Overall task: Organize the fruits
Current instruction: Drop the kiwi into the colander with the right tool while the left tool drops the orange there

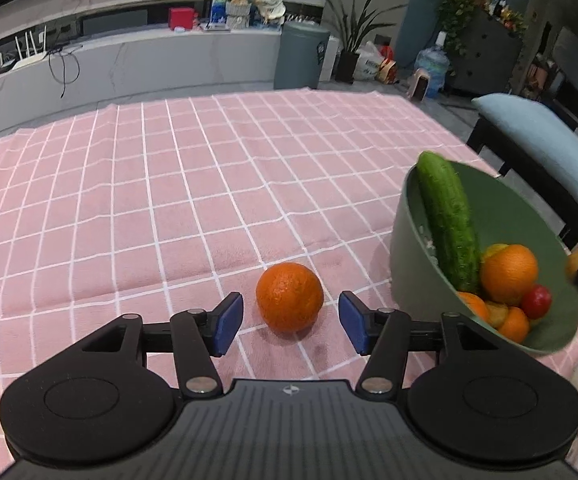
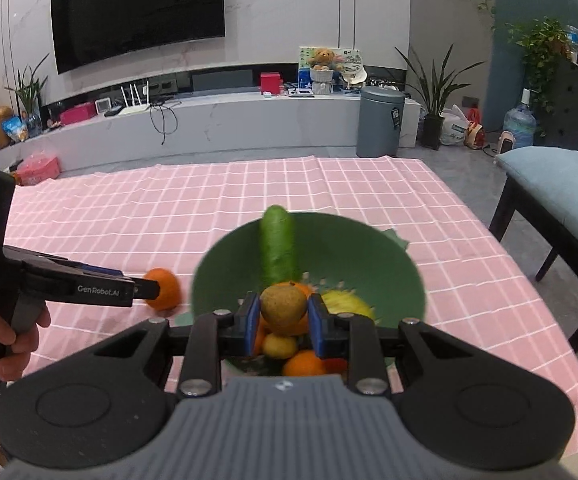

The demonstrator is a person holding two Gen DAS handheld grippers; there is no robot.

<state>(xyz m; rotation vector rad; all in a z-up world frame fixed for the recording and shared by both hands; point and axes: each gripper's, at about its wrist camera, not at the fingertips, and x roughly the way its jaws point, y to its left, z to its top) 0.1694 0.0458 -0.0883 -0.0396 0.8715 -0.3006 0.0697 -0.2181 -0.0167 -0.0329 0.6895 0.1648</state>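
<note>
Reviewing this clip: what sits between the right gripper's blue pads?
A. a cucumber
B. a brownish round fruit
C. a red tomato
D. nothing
B: in the right wrist view, the right gripper is closed on a brownish round fruit above the green bowl; the cucumber leans inside the bowl.

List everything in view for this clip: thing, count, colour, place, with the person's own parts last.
Tablecloth: one, pink with white grid, covering the table.
Bowl: one, green, right side of the cloth.
Cucumber: one, green, leaning in the bowl.
Loose orange: one, orange, on the cloth left of the bowl.
Fruit in bowl: several, orange, yellow and red.
Brown fruit: one, brownish, held above the bowl.
Bin: one, grey, on the floor behind.
Left gripper: open around the loose orange.
Right gripper: shut on the brown fruit.
Hand: one, holding the left gripper's handle.
</note>
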